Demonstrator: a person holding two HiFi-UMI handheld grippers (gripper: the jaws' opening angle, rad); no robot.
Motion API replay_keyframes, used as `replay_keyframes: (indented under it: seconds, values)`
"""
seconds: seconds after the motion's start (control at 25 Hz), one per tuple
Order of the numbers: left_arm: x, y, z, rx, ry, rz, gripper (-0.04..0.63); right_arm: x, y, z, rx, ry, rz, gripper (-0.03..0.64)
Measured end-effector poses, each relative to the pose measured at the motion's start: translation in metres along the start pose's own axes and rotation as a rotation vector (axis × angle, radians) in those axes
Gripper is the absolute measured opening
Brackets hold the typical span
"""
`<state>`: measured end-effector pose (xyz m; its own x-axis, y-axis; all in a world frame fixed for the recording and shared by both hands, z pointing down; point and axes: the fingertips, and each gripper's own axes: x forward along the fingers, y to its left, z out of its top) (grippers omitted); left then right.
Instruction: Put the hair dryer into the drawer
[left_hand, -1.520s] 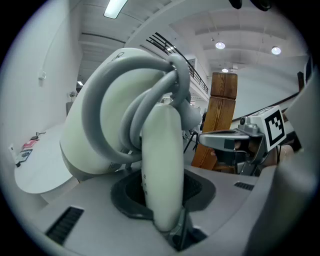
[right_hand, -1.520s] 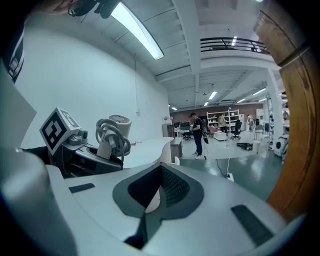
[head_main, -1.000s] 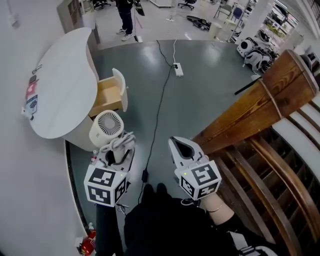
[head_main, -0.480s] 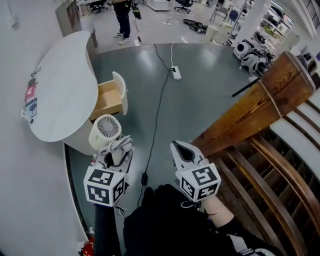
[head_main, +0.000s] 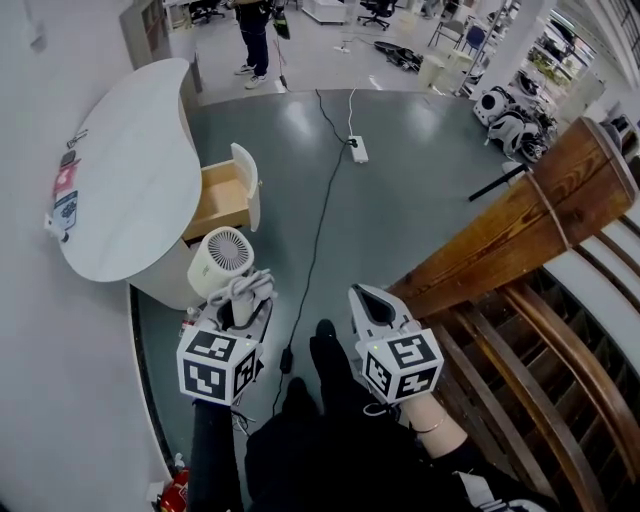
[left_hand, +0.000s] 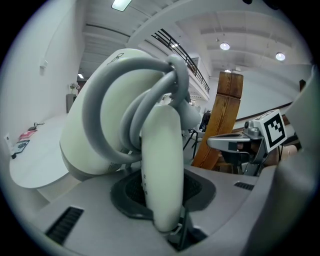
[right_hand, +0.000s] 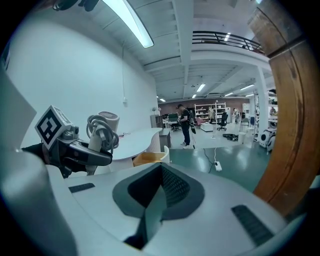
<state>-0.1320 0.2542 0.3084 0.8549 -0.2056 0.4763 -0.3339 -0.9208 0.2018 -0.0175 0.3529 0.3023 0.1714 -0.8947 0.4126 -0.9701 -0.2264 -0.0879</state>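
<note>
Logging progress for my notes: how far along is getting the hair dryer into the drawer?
Done: the drawer stands open and the left gripper is shut on the handle of the hair dryer. In hand: the dryer is held in the air, short of the drawer. Left: set it inside and let go. The right gripper is shut, empty.

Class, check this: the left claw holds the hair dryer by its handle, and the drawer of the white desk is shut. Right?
Not quite. The drawer of the white desk stands pulled open, as the head view shows. The left claw does hold the hair dryer by its handle.
</note>
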Motion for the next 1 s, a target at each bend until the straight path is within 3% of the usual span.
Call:
replay_keyframes:
  seconds: [0.48, 1.0]
  values:
    - [0.075, 0.03, 0.027, -0.032, 0.047, 0.061, 0.114, 0.063, -0.058, 0.025, 0.014, 0.001, 0.05, 0.002]
    - [0.161, 0.078, 0.068, -0.144, 0.077, 0.178, 0.114, 0.139, -0.118, 0.059, 0.026, 0.026, 0.155, 0.002]
